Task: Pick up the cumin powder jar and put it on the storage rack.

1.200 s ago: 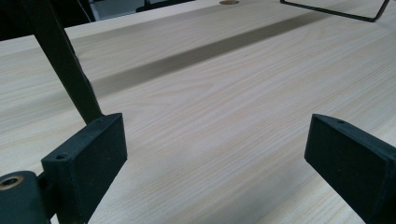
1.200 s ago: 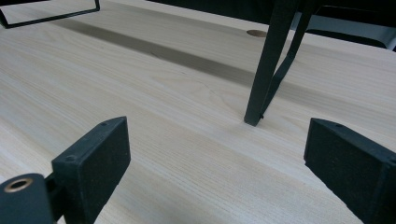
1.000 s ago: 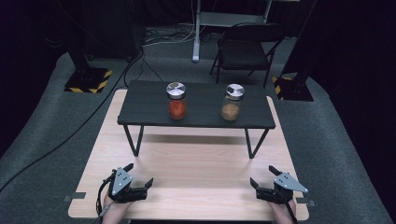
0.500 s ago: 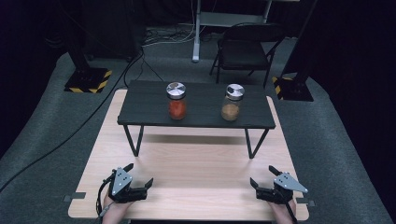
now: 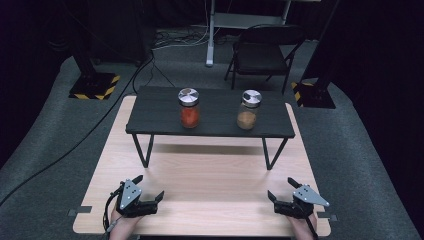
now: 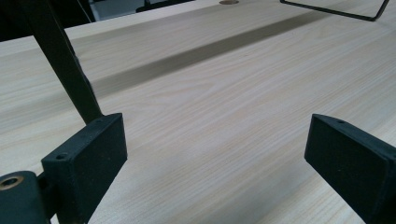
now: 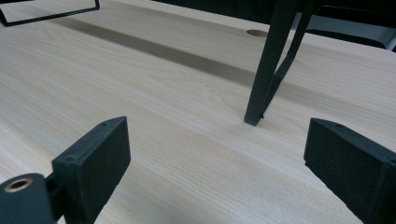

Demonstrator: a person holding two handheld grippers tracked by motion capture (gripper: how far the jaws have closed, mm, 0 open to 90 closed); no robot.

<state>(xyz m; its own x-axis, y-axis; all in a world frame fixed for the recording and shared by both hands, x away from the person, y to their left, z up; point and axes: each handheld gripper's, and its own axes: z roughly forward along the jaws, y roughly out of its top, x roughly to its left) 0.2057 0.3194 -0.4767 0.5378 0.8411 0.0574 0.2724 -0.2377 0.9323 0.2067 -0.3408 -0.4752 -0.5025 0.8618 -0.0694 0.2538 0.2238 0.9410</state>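
The left gripper (image 5: 149,191) and the right gripper (image 5: 281,192) are rested on the near edge of the wooden table (image 5: 210,175), jaws spread wide with nothing between them. Well ahead, on the black shelf (image 5: 155,112), a jar of red powder (image 5: 189,109) and a jar of brown powder (image 5: 248,110) are stood upright, apart from each other. Both jars are judged to be glass: stiff, smooth, breakable and fairly heavy. A hold around the body just under the metal lid is advised. Open room is left on every side of each jar; the shelf's front edge and thin legs (image 7: 265,70) should be cleared on approach.
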